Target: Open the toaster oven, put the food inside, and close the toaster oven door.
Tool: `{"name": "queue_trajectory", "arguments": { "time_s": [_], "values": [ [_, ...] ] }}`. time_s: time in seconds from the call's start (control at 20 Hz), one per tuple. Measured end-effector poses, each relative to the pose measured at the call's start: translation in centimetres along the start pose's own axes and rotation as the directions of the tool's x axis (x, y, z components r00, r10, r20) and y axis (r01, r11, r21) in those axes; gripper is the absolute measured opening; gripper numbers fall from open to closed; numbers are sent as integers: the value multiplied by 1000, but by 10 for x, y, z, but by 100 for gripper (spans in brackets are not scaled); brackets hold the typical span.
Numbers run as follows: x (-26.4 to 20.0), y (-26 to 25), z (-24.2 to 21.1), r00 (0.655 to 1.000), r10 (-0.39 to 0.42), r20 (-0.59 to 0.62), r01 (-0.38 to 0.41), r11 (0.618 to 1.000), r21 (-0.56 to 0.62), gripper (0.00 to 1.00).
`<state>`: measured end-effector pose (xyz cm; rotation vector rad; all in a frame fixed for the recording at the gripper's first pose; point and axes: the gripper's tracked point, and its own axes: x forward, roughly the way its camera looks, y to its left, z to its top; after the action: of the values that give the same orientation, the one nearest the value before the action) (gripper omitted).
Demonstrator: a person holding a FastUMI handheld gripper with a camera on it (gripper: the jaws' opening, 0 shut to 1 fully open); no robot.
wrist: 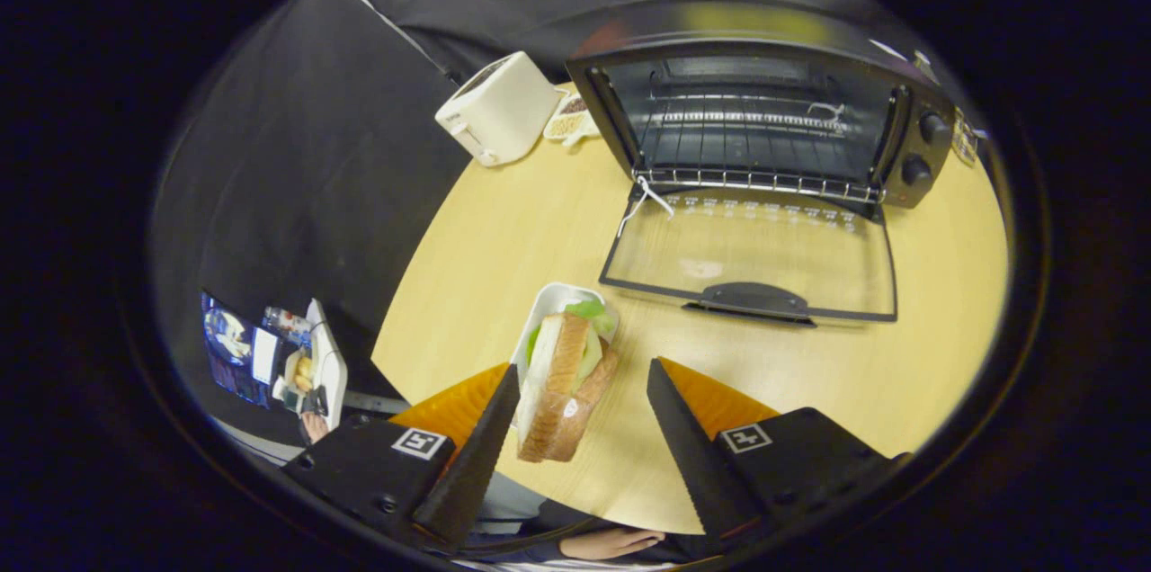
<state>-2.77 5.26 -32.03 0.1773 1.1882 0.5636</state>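
Gripper: the gripper (575, 428) is held wide open, and nothing is pressed by its two fingers.
Left finger: the dark tip is seen just beside the sandwich, maybe touching the bread; this cannot be told for sure.
Right finger: a clear gap is left between it and the sandwich.
Sandwich: the sandwich (565, 392) is stood on its edge, between the fingers, with green lettuce at its far end.
White tray: the sandwich's far end is rested in a small white tray (550, 307).
Table: the tray is set on the round wooden table (504, 230), near its close edge.
Oven door: beyond the sandwich, the glass door (751, 262) is already folded down flat.
Toaster oven: the toaster oven (764, 118) is found past the door, with its rack bare.
White toaster: a white toaster (499, 109) is stood left of the oven.
Step in hand: the sandwich is probably to be picked up now.
How to do it well: the fingers should be closed slowly on the two bread sides. The bread is soft, so it should be squeezed gently and kept level.
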Motion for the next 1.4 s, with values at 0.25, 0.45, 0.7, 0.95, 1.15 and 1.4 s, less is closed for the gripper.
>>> {"name": "queue_trajectory", "arguments": {
  "time_s": [0.25, 0.45, 0.7, 0.95, 1.15, 1.4],
  "values": [
    [11, 4, -13, 991, 90, -97, -84, 994, 68, 78],
    [9, 11, -12, 986, 144, -83, -134, 984, 114, 50],
    [-2, 19, -8, 972, 228, -50, -215, 959, 187, 37],
    [-19, 10, 24, 950, 302, 84, -313, 908, 280, 37],
    [-42, 3, 53, 881, 413, 230, -471, 800, 371, 36],
    [-46, -45, 99, 823, 343, 452, -540, 720, 436, 36]
  ]
}}
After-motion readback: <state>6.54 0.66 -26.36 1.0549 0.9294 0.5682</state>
